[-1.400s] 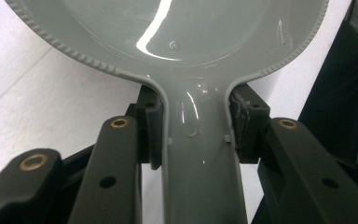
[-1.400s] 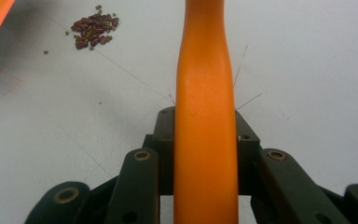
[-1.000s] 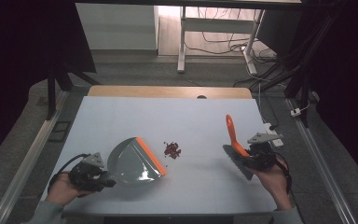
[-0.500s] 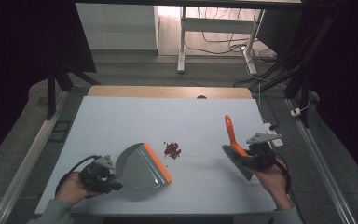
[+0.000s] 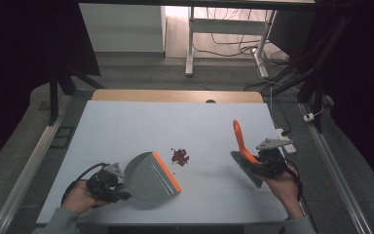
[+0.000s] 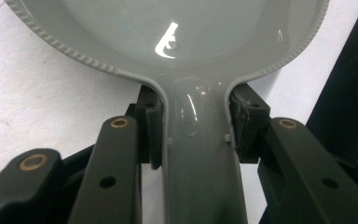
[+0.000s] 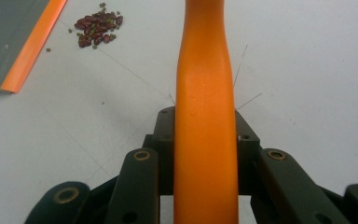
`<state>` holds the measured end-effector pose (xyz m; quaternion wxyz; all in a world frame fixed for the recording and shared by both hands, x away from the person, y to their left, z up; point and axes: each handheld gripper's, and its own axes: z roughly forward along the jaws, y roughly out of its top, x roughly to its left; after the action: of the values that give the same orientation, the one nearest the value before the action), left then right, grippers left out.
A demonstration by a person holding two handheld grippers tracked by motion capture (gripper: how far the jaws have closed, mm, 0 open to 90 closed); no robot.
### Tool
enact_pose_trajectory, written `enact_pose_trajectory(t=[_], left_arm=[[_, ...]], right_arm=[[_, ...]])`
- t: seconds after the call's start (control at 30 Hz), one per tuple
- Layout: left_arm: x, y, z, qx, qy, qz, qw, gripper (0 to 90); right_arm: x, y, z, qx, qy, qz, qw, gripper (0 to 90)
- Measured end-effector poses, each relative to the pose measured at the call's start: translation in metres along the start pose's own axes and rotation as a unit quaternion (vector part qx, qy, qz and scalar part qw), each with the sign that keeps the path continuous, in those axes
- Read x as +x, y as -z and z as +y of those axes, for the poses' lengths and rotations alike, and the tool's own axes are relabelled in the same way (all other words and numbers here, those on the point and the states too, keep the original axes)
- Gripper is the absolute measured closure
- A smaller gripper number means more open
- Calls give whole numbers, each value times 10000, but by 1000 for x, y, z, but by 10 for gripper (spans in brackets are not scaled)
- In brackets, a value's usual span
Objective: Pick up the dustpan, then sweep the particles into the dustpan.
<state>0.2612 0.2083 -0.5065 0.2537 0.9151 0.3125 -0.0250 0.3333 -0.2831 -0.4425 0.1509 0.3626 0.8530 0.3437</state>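
1. Here, the left gripper point(image 5: 108, 184) is clamped on the grey handle of the dustpan point(image 5: 151, 176), whose pan lies on the table point(image 5: 126, 126) ahead of its jaws.
2. The right gripper point(image 5: 265, 163) is clamped on the orange handle of the brush point(image 5: 241, 146), bristles beside it.
3. A small pile of red beans point(image 5: 179, 156) lies between the two grippers, just beyond the dustpan's orange lip.

Grey plastic dustpan point(image 6: 177, 28): glossy, smooth inside; rim finely ribbed.
Orange lip strip of the dustpan point(image 5: 166, 171): smooth, looks like plastic or rubber.
Orange plastic brush handle point(image 7: 206, 121): matt, faintly grained.
Dark red beans point(image 7: 97, 25): small, slightly shiny.
White tabletop point(image 5: 126, 131): matt, smooth; far edge pale wood.
Black gripper jaws: matt, brass-coloured pins.
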Motion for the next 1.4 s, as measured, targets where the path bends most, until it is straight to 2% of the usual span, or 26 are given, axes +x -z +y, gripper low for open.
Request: enact_pose_trajectory(t=[0.1, 0.27, 0.3, 0.47, 0.87, 1.2, 1.4], left_arm=[[0, 0, 1, -1, 7, -9, 10000, 614], [0, 0, 0, -2, 13, -12, 10000, 613], [0, 0, 0, -3, 11, -12, 10000, 614], [0, 0, 0, -4, 11, -12, 10000, 613], [-1, 0, 0, -23, -16, -41, 10000, 613], [-1, -2, 1, -34, -2, -59, 10000, 613], [-2, -2, 2, -44, -19, -42, 10000, 613]], right_arm=[[2, -2, 9, -86, 12, 9, 10000, 709], [11, -16, 22, -80, 141, 144, 9998, 709], [16, -26, 30, -61, 236, 181, 9995, 709], [28, -50, 50, 25, 427, 291, 9987, 709], [43, -91, 89, 168, 561, 417, 9974, 709], [47, -121, 100, 324, 504, 472, 9971, 709], [48, -134, 108, 412, 475, 393, 9972, 709]])
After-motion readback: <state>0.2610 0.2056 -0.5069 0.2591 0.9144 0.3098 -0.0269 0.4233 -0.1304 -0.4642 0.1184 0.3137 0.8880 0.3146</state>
